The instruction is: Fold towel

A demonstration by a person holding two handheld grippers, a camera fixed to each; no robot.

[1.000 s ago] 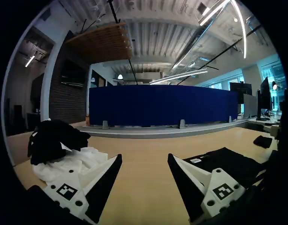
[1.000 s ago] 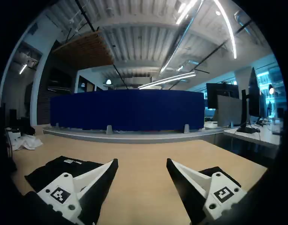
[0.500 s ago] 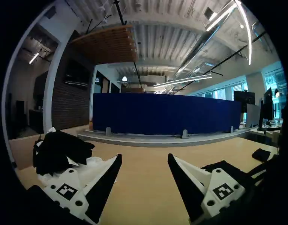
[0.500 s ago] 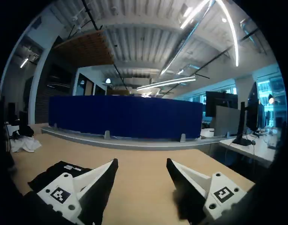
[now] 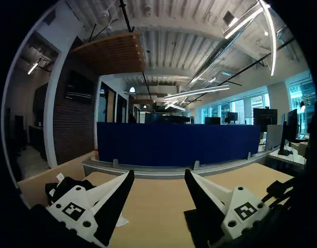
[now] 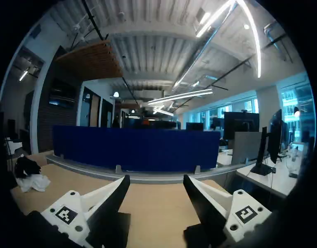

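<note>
My left gripper (image 5: 158,172) is open above the wooden table (image 5: 158,206), nothing between its fingers. A heap of black towels (image 5: 63,186) lies low on the left behind its left finger, with a bit of white towel (image 5: 119,221) beside it. A dark folded towel (image 5: 193,219) shows under its right finger. My right gripper (image 6: 156,177) is open too and holds nothing. A black towel (image 6: 117,225) lies below its fingers on the table (image 6: 154,211). Far left sits the heap of black and white towels (image 6: 30,175).
A long blue partition (image 5: 175,144) closes off the far edge of the table, and appears too in the right gripper view (image 6: 133,151). A desk with monitors (image 6: 241,132) stands to the right. A brick wall (image 5: 72,124) is on the left.
Both grippers have risen; the table and towels have sunk toward the bottom of each view, and more of the room beyond the partition shows. Both stay open.
</note>
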